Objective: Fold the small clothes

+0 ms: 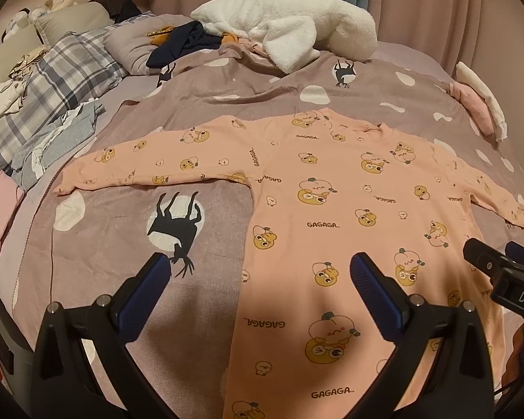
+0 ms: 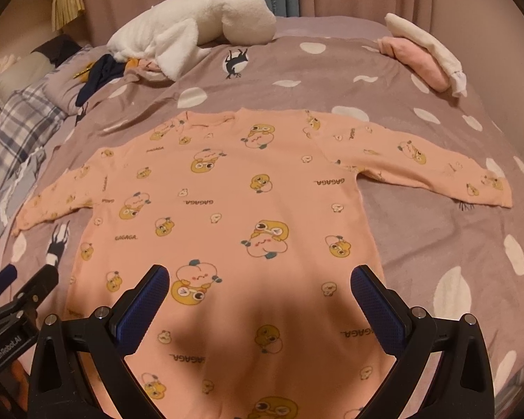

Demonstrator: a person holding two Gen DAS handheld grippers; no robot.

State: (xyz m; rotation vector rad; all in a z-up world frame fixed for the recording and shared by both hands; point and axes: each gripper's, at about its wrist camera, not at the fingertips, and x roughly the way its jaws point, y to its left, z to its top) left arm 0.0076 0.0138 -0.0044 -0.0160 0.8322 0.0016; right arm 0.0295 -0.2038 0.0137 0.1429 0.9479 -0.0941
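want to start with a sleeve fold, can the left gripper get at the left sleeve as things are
Probably yes. The left gripper is open and empty, and the left sleeve lies flat on the quilt with nothing on it or between them.

Left gripper: jaws spread wide, nothing between the blue-padded fingers; pose level, pointing toward the far side. Right gripper: same state, jaws wide apart, fingers empty, pointing far. The two sit side by side at the near edge; each one's black body shows at the edge of the other's wrist view. Neither touches anything.
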